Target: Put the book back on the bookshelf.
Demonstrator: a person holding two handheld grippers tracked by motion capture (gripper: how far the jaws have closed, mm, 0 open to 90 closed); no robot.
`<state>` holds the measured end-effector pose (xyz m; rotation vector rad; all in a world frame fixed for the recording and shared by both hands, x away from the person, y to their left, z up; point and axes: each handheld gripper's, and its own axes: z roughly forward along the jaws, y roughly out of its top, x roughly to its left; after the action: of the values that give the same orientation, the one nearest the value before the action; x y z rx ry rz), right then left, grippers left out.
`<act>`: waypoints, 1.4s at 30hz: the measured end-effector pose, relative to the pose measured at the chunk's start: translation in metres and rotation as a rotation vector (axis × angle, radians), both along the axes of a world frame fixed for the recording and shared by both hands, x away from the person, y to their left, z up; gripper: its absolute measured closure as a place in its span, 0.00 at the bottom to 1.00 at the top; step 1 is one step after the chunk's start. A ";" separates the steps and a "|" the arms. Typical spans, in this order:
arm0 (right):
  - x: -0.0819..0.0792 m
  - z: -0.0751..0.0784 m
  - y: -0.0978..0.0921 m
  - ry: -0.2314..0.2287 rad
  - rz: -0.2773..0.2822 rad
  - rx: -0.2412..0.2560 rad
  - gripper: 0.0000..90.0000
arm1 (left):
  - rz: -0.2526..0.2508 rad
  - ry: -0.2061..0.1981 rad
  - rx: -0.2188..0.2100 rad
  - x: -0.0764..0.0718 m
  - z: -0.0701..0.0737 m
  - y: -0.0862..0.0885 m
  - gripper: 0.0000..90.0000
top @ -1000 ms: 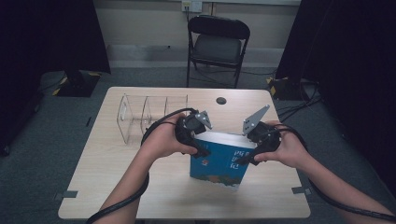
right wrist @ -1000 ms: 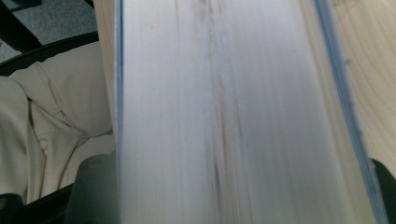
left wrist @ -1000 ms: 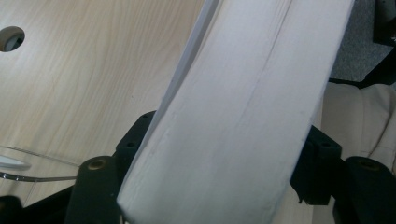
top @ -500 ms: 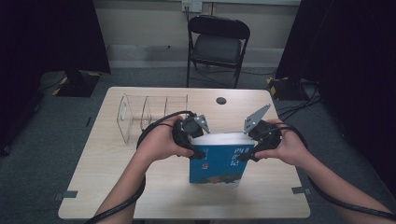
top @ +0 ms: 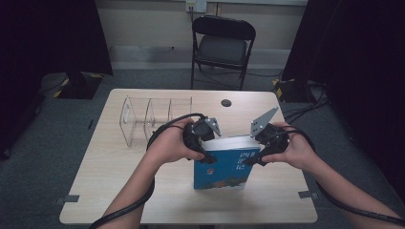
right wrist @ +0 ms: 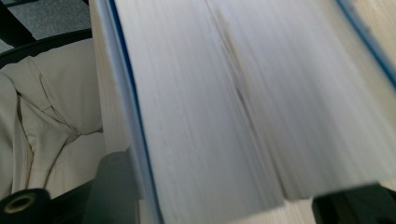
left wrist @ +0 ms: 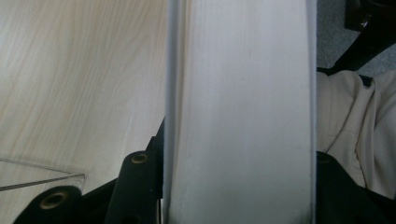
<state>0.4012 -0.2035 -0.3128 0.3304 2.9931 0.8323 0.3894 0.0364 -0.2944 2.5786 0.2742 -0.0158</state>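
Observation:
A thick book with a blue cover (top: 224, 168) stands on its edge near the middle of the table, cover toward the person. My left gripper (top: 206, 155) is shut on its upper left corner, and my right gripper (top: 254, 160) is shut on its upper right corner. In the left gripper view the book's pale page block (left wrist: 238, 112) sits between the black jaws. The page edges and blue cover rim (right wrist: 210, 102) in the right gripper view are likewise clamped between that gripper's jaws.
A clear plastic divided rack (top: 153, 117) stands on the table's back left, just behind the left hand. The light wooden table (top: 110, 181) has a small dark hole (top: 226, 102) near its far edge. A black folding chair (top: 222, 45) stands beyond it.
The book has tipped slightly more upright between the two grippers. Both hands stay almost where they were.

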 end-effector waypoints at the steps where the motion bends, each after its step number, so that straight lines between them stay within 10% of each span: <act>1: 0.000 0.000 0.000 0.000 0.000 0.000 0.45 | 0.000 -0.001 -0.003 -0.001 0.000 0.000 0.64; 42: -0.005 -0.039 -0.068 0.017 -0.147 0.093 0.36 | 0.011 -0.012 0.051 0.010 -0.009 -0.026 0.56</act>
<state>0.3959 -0.2716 -0.3514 0.5550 2.9076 0.9587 0.3993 0.0103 -0.3037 2.6272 0.2884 0.0104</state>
